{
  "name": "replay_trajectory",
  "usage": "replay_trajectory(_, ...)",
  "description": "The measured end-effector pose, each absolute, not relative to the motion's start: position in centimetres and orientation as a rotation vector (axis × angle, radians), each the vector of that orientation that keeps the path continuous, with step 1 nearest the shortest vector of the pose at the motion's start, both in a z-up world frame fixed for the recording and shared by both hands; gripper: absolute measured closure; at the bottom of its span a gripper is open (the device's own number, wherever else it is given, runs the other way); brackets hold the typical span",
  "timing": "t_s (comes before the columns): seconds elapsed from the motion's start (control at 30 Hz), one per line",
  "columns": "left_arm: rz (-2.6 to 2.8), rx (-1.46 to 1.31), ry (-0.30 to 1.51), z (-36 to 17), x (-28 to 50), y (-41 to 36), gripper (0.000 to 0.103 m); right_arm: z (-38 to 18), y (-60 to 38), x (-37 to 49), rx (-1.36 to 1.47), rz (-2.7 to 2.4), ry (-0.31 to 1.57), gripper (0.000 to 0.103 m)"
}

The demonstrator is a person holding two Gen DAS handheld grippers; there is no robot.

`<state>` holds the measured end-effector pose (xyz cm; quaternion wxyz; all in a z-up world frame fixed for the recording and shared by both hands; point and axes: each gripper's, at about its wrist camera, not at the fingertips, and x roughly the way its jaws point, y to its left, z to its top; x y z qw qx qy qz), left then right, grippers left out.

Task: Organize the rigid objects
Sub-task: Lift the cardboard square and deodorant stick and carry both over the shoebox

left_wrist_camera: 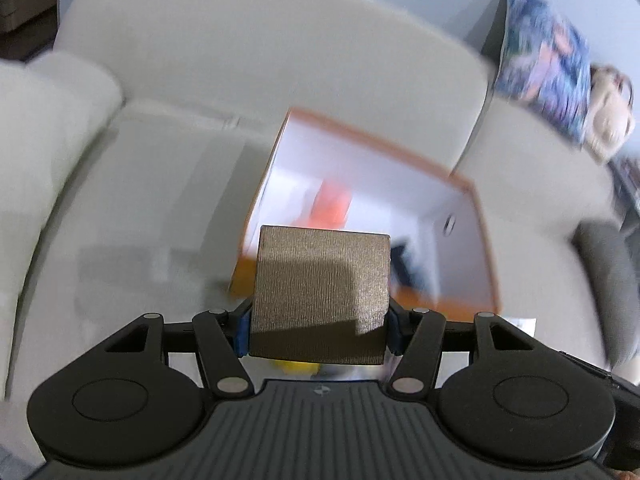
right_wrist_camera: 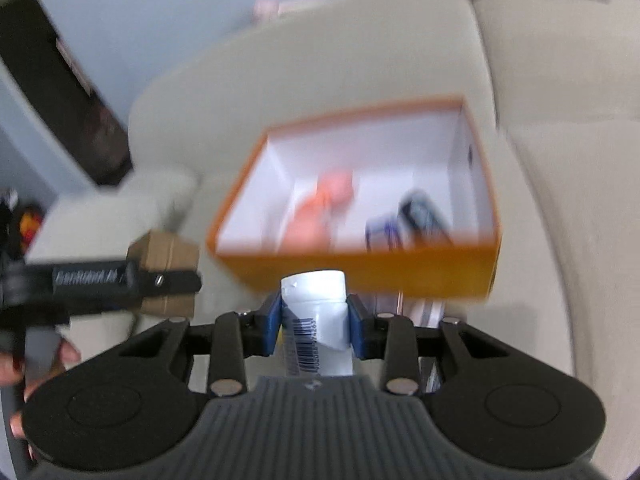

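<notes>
Left gripper clamped on brown textured block, right gripper clamped on white barcoded tube, orange open box on beige sofa just beyond

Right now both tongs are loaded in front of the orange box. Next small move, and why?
Probably carry the left tongs forward over the orange box and lower the brown block in. The block is clamped just short of the near rim, and the box is open with white floor showing beside the blurred orange item. The right tongs, shut on the white tube, can follow.
</notes>
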<state>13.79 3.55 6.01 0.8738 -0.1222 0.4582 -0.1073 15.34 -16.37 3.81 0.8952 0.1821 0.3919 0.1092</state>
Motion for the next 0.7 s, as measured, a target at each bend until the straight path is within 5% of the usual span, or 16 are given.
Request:
replay_trajectory(0.27, -0.238, -0.252, 0.911, 5.2, 20.9, -1.0, 0.035, 5.0, -20.8, 23.2, 0.571, 0.142, 0.645, 0.067)
replay_trajectory(0.7, -0.171, -0.138, 1.076, -2.0, 23.6, -4.3, 0.035, -3.6, -20.0, 29.9, 0.537, 0.071, 0.857, 0.067)
